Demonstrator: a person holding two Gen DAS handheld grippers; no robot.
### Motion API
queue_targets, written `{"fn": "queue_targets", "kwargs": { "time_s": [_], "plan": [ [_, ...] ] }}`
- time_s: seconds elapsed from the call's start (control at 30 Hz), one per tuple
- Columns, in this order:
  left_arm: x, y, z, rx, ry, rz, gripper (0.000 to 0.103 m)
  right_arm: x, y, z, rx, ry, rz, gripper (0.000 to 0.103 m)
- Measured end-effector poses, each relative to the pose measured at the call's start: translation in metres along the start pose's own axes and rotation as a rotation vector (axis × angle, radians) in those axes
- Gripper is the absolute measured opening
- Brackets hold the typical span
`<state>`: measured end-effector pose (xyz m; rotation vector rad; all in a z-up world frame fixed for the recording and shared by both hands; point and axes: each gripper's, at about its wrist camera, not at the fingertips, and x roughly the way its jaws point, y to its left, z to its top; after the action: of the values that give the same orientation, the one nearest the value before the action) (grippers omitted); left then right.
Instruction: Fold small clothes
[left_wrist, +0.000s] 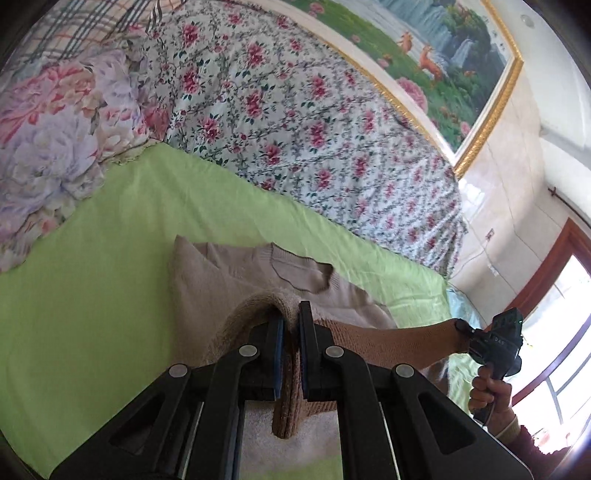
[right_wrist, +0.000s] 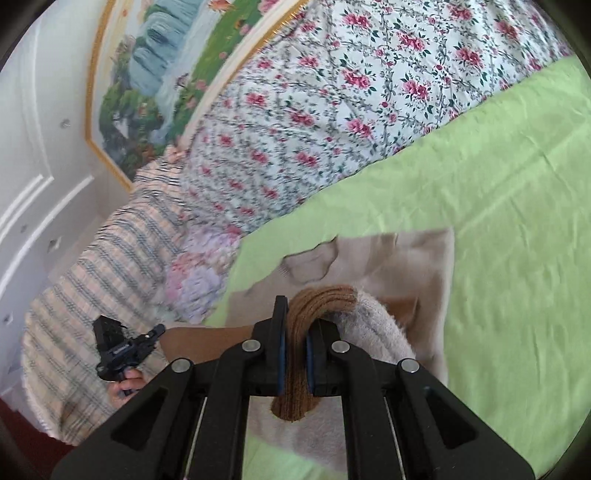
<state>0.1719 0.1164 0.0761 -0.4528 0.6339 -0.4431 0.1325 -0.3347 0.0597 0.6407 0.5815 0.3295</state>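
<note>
A small beige knit sweater (left_wrist: 221, 277) lies on the green sheet (left_wrist: 92, 295), neckline (left_wrist: 295, 273) away from me; it also shows in the right wrist view (right_wrist: 406, 258). My left gripper (left_wrist: 291, 317) is shut on the sweater's brown ribbed hem (left_wrist: 288, 387), lifted above the body. My right gripper (right_wrist: 295, 314) is shut on the same hem (right_wrist: 295, 369) at the other corner. The hem stretches between them. The right gripper shows in the left view (left_wrist: 495, 343), the left one in the right view (right_wrist: 122, 347).
A floral quilt (left_wrist: 277, 110) is piled along the back of the bed. A flowered pillow (left_wrist: 55, 147) lies at the left. A framed landscape painting (left_wrist: 443, 55) hangs on the wall. A striped blanket (right_wrist: 92, 288) and a window (left_wrist: 561, 332) are at the sides.
</note>
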Motion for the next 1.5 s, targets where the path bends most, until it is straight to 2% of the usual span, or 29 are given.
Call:
{"fn": "queue_targets", "kwargs": {
  "time_s": [0.13, 0.27, 0.4, 0.47, 0.53, 0.6, 0.67, 0.73, 0.8, 0.83, 0.93, 1.0, 1.07, 1.17, 1.27, 1.33, 1.4, 1.5],
  "plan": [
    [0.053, 0.027, 0.017, -0.041, 0.048, 0.039, 0.005, 0.039, -0.023, 0.019, 0.032, 0.025, -0.078, 0.009],
    [0.100, 0.054, 0.022, -0.082, 0.095, 0.094, 0.005, 0.077, -0.050, 0.022, 0.072, 0.083, -0.153, 0.009],
    [0.128, 0.069, 0.013, -0.086, 0.159, 0.145, 0.006, 0.098, -0.068, 0.014, 0.099, 0.151, -0.227, 0.010],
    [0.127, 0.070, 0.006, -0.093, 0.183, 0.142, 0.008, 0.096, -0.072, 0.010, 0.123, 0.178, -0.247, 0.014],
    [0.112, 0.060, -0.005, -0.082, 0.175, 0.102, 0.009, 0.082, -0.064, 0.006, 0.117, 0.160, -0.243, 0.024],
    [0.100, 0.044, -0.019, -0.049, 0.186, 0.060, 0.010, 0.062, -0.047, -0.002, 0.055, 0.110, -0.243, 0.042],
    [0.093, 0.021, -0.038, -0.003, 0.210, 0.010, 0.016, 0.050, -0.025, -0.016, -0.014, 0.099, -0.211, 0.044],
    [0.099, -0.003, -0.057, 0.034, 0.261, -0.058, 0.016, 0.058, -0.008, -0.031, -0.078, 0.160, -0.149, 0.044],
    [0.111, -0.020, -0.067, 0.066, 0.311, -0.082, 0.016, 0.082, 0.011, -0.048, -0.166, 0.281, -0.126, 0.044],
    [0.120, -0.026, -0.070, 0.085, 0.336, -0.080, 0.016, 0.094, 0.015, -0.054, -0.204, 0.323, -0.138, 0.044],
    [0.155, -0.025, -0.066, 0.126, 0.391, 0.020, 0.015, 0.123, 0.014, -0.052, -0.265, 0.381, -0.227, 0.044],
    [0.167, -0.014, -0.049, 0.093, 0.384, 0.032, 0.015, 0.132, 0.001, -0.035, -0.249, 0.356, -0.310, 0.044],
    [0.176, 0.001, -0.024, 0.089, 0.341, 0.113, 0.016, 0.135, -0.016, -0.009, -0.223, 0.299, -0.409, 0.044],
    [0.186, 0.024, 0.013, 0.060, 0.277, 0.211, 0.016, 0.126, -0.040, 0.023, -0.123, 0.181, -0.494, 0.044],
    [0.184, 0.048, 0.040, -0.012, 0.221, 0.251, 0.016, 0.113, -0.042, 0.035, -0.049, 0.121, -0.460, 0.044],
    [0.173, 0.059, 0.049, -0.056, 0.192, 0.253, 0.017, 0.103, -0.032, 0.031, -0.048, 0.113, -0.422, 0.044],
    [0.155, 0.064, 0.046, -0.090, 0.166, 0.228, 0.020, 0.095, -0.019, 0.018, -0.061, 0.113, -0.395, 0.044],
    [0.124, 0.061, 0.024, -0.101, 0.154, 0.208, 0.022, 0.082, -0.001, -0.008, -0.054, 0.120, -0.334, 0.044]
  ]
}}
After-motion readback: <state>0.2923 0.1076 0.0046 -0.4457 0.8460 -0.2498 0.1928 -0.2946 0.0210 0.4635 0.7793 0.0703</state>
